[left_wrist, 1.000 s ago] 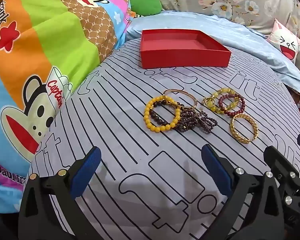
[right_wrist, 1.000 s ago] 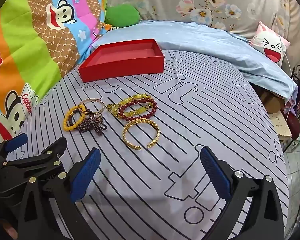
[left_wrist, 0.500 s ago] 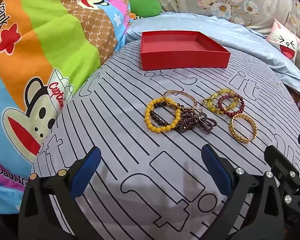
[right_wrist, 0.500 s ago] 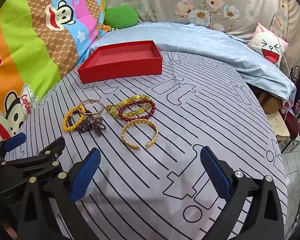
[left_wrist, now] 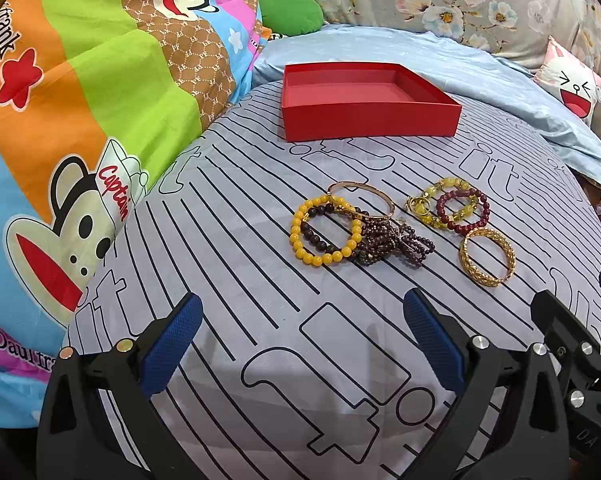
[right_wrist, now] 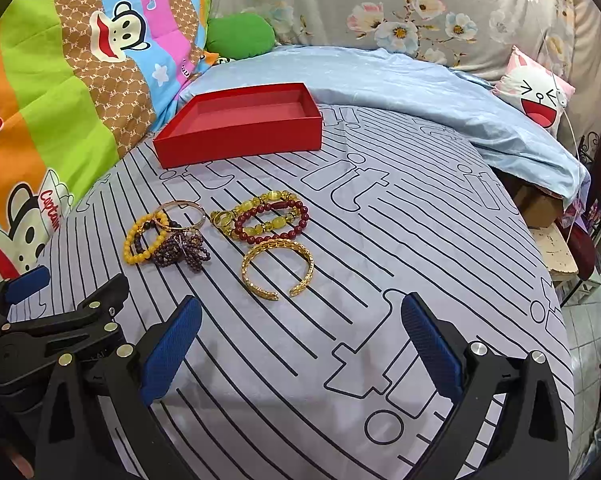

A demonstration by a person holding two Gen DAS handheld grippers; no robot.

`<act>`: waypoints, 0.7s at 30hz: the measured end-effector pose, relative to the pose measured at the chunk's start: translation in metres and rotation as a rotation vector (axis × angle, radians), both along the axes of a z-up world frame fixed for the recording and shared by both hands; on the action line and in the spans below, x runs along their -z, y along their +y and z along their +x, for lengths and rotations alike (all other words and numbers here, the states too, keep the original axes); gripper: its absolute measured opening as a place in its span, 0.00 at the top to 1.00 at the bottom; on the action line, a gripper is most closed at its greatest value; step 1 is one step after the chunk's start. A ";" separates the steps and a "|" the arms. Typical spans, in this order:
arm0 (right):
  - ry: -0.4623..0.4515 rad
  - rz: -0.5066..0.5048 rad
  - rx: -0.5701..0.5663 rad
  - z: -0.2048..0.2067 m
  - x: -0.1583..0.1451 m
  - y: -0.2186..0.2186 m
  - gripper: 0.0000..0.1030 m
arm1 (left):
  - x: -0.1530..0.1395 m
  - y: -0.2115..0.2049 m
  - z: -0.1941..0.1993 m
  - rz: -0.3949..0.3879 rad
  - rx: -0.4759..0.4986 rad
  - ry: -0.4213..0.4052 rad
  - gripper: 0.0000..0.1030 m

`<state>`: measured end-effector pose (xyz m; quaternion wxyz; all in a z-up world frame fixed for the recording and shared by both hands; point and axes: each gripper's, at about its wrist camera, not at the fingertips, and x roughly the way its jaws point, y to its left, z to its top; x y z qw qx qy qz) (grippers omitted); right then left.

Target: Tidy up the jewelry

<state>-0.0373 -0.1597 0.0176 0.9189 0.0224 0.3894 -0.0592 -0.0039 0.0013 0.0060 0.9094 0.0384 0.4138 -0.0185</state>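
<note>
Several bracelets lie on the striped grey bedsheet: a yellow bead bracelet [left_wrist: 300, 240] [right_wrist: 134, 254], a thin gold bangle [left_wrist: 374, 192] [right_wrist: 180, 205], a dark purple bead tangle [left_wrist: 396, 246] [right_wrist: 184, 254], a red bead bracelet [left_wrist: 474, 224] [right_wrist: 276, 226] with a yellow-stone one, and a gold cuff [left_wrist: 480, 276] [right_wrist: 278, 246]. An empty red box [left_wrist: 370, 114] [right_wrist: 240, 142] sits beyond them. My left gripper [left_wrist: 302, 340] is open and empty, short of the yellow beads. My right gripper [right_wrist: 300, 342] is open and empty, short of the gold cuff.
A colourful cartoon quilt [left_wrist: 80, 100] rises on the left. A pale blue blanket [right_wrist: 380, 80] and a cartoon-face pillow [right_wrist: 540, 100] lie behind and right. The bed edge drops off at the right, with furniture [right_wrist: 556, 248] below.
Both grippers have eased slightly back and up from the jewelry; the bracelets and box sit a little lower in view. Nothing was touched.
</note>
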 end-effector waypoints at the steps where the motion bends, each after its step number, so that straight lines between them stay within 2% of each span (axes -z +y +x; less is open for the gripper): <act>1: -0.001 0.000 0.000 0.000 0.000 0.000 0.06 | 0.000 0.000 0.000 0.000 0.001 0.000 0.07; 21: -0.003 -0.003 0.002 0.000 0.001 0.000 0.06 | 0.001 0.001 0.001 0.002 0.000 0.007 0.07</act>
